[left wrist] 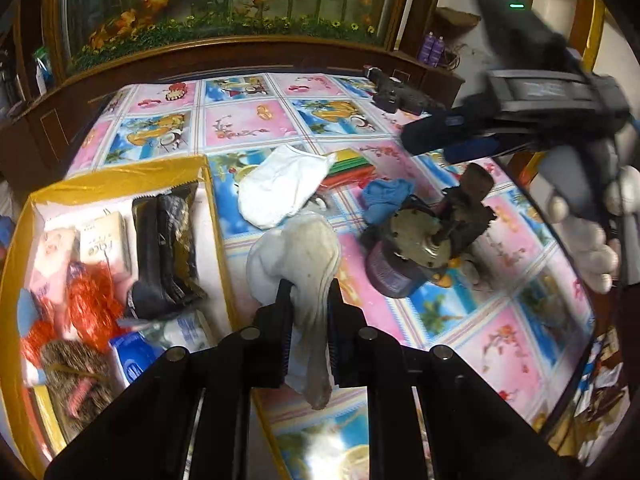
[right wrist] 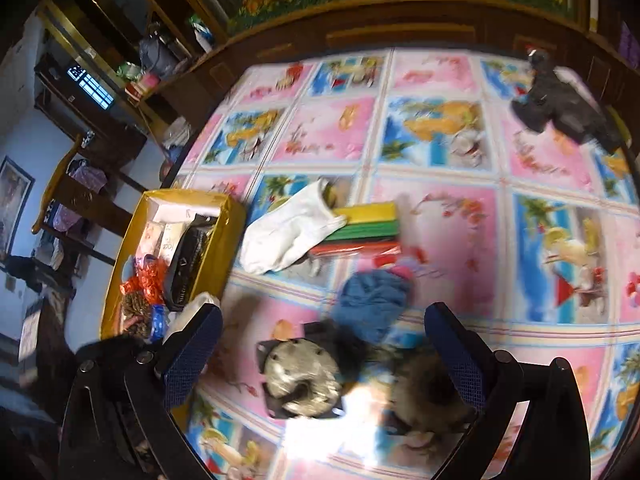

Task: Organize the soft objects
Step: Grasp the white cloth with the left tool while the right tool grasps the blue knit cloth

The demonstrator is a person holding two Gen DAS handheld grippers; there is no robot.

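Note:
My left gripper is shut on a dirty white sock that hangs between its fingers, above the table just right of the yellow box. A clean white sock lies on the table beyond it, also in the right wrist view. A blue cloth lies crumpled further right and shows in the right wrist view. My right gripper is open above a metal motor part and a dark furry thing. It also shows in the left wrist view.
The yellow box holds packets, a black pouch and orange tinsel. A stack of coloured sheets lies under the clean sock. A black gadget sits at the table's far right. A dark wooden cabinet stands behind.

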